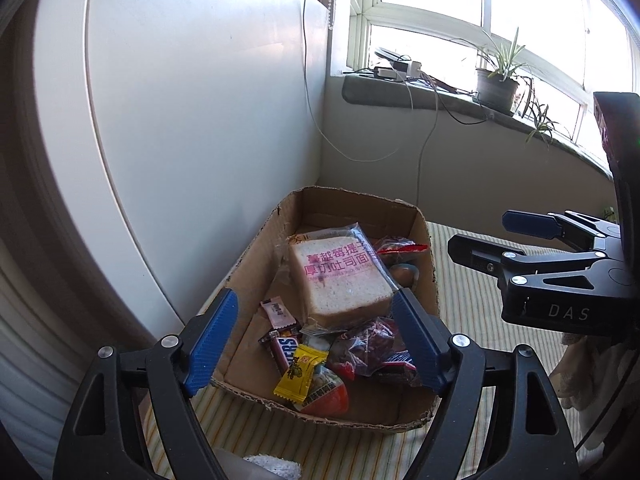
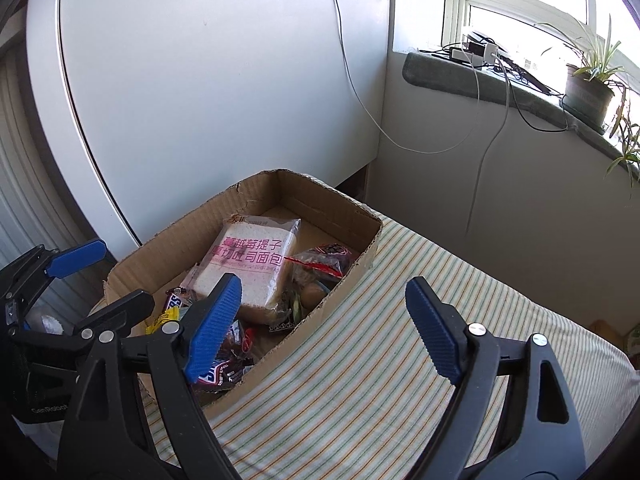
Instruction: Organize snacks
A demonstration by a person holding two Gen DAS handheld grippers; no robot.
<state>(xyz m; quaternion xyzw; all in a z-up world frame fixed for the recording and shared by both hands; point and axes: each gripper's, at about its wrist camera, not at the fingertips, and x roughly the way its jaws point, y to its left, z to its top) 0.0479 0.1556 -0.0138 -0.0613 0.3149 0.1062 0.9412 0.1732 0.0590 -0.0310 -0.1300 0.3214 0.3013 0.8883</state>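
Cardboard box (image 1: 256, 248) on striped cloth (image 2: 380, 320), holding wrapped bread (image 1: 340, 280) atop candy bars (image 1: 286, 350); both grippers (image 1: 316, 340) (image 2: 324, 328) spread, empty; risk: careless reach crushing bread.

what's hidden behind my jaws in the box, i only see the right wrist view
Observer: An orange-and-white egg snack sits at the near end of the box, partly under a yellow pack.
Operator: anything else small in there
Observer: A pink sachet lies between the bread and the Snickers bar.
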